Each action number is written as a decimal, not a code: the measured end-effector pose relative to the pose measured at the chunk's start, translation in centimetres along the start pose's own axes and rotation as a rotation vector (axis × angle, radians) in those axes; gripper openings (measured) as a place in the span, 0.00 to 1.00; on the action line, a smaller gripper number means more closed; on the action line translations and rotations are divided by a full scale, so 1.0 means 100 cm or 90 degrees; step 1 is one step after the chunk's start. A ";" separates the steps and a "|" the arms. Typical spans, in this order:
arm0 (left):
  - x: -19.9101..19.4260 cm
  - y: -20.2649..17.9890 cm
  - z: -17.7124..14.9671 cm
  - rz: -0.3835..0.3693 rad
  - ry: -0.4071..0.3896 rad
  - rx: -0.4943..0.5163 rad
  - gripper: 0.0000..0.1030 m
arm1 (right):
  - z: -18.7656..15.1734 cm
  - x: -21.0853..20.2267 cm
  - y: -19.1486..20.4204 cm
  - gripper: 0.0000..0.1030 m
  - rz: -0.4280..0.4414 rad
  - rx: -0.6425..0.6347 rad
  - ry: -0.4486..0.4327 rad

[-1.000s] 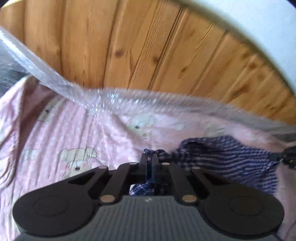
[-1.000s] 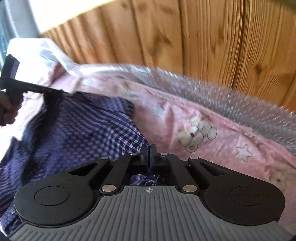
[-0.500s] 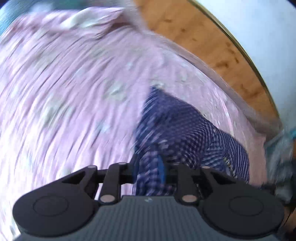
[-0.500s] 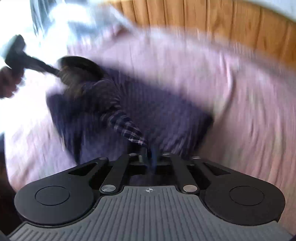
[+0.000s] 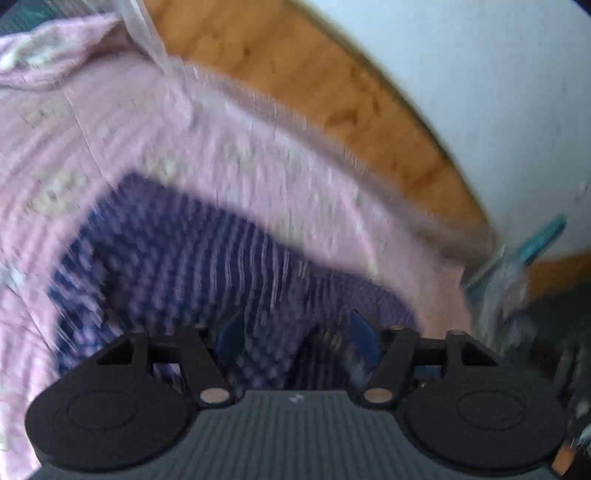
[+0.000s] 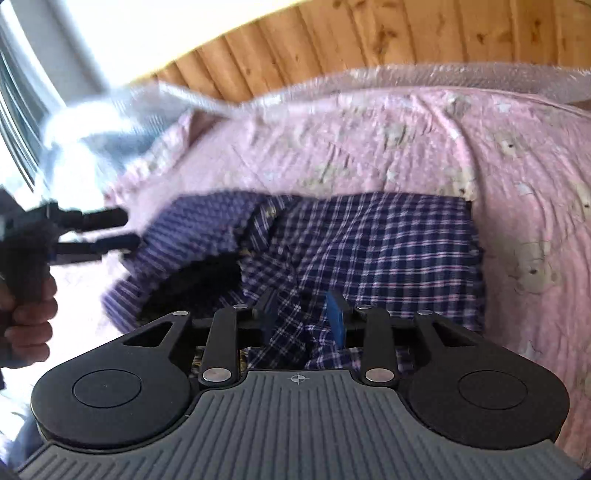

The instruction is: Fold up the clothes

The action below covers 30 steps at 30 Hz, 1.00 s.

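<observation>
A navy and white checked garment (image 5: pixel 207 258) lies spread on the pink bear-print sheet (image 5: pixel 110 129). My left gripper (image 5: pixel 295 336) hangs just over its near edge, jaws wide apart, cloth beneath them; this view is blurred. In the right wrist view the garment (image 6: pixel 388 243) lies mostly flat on the right and rumpled on the left. My right gripper (image 6: pixel 302 314) is open, with a fold of the garment lying loose between its fingers. The left gripper (image 6: pixel 110 230) shows at the garment's left edge, fingers apart, held by a hand (image 6: pixel 26 314).
Bubble wrap (image 6: pixel 443 77) runs along the far edge of the pink sheet (image 6: pixel 369 129), against a wooden panel wall (image 6: pixel 406 33). A bright window (image 6: pixel 18 103) is at the left. A white wall (image 5: pixel 480 92) rises above the panelling.
Both grippers held the garment up a second ago, swung it down onto the sheet, and have now opened. The garment lies spread on the bed.
</observation>
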<state>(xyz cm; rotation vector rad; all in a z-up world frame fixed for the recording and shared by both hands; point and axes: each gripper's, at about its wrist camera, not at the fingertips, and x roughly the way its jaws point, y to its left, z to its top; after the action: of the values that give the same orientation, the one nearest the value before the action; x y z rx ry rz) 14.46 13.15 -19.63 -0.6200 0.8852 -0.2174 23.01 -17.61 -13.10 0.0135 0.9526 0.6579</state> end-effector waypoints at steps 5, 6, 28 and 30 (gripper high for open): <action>0.016 0.010 -0.041 0.050 0.054 -0.003 0.36 | -0.041 0.017 0.003 0.19 -0.046 -0.077 0.115; 0.013 0.011 -0.045 0.049 0.043 -0.015 0.37 | -0.045 0.015 0.003 0.18 -0.050 -0.083 0.114; -0.052 0.077 -0.035 0.187 -0.094 -0.245 0.83 | -0.070 -0.016 -0.117 0.59 0.112 0.439 0.005; -0.035 0.072 -0.025 0.185 -0.066 -0.201 0.82 | -0.070 -0.014 -0.116 0.58 0.109 0.440 -0.003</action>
<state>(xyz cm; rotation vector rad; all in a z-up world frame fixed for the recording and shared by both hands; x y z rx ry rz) 9.82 19.38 -22.72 -0.7778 0.9041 0.2198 23.11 -29.65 -19.57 0.7143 1.1430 0.4566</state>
